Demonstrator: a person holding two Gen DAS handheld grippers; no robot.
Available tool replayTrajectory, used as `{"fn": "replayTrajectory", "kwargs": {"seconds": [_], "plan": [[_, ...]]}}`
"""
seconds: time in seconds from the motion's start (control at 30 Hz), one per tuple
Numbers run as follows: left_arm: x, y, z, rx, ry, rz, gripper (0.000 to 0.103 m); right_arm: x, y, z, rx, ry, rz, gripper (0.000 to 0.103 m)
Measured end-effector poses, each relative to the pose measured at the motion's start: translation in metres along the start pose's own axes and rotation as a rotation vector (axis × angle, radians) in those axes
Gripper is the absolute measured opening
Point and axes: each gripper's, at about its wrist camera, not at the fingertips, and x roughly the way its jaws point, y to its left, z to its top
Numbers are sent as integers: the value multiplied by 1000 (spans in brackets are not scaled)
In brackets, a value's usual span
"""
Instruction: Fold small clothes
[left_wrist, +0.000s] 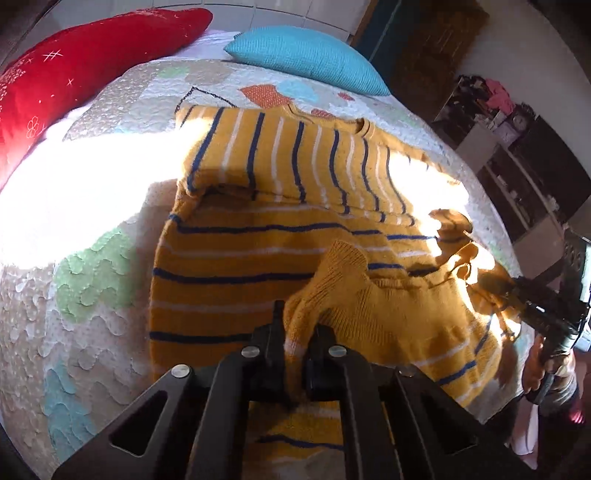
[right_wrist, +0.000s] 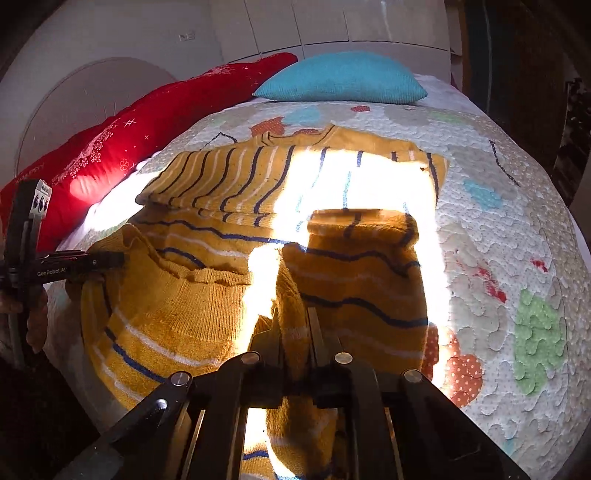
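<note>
Left wrist view: left tongs (left_wrist: 295, 332) clenched on a bunch of the yellow striped sweater (left_wrist: 258, 266), near its hem edge; knit is pinched between the two fingers and lifted a bit off the bed (left_wrist: 92, 295). Right wrist view: right tongs (right_wrist: 295, 332) likewise clamped on a fold of the same sweater, hem side, cloth standing up between the fingers. Sweater lies on the quilted bed, collar end toward the blue pillow (right_wrist: 343, 83) and red pillow (right_wrist: 147, 125); sleeves already look folded in across the chest, lower half rumpled and raised by both grips. Strong sun patch washes out the middle, detail lost there.

Step, as I judge it: bottom-to-top fold, both tongs holding the hem corners. Next move calls for carrying both grips together toward the collar, keeping the hem level and taut so the sleeves don't slide out, then laying it flat near the neckline before letting go.
</note>
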Motion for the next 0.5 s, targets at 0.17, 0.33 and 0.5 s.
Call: {"fn": "replayTrajectory", "kwargs": {"seconds": [0.17,0.33,0.5], "plan": [[-31,10,46,-37,-94,9,6,-33,-3,46,42,-129,52,8],[-5,24,124,-74,-128,87,6,-14,-14,115,76,-178,50,8],[61,36,170,-91,-67,162,7,55,-40,149,131,-109,-44,7]]}}
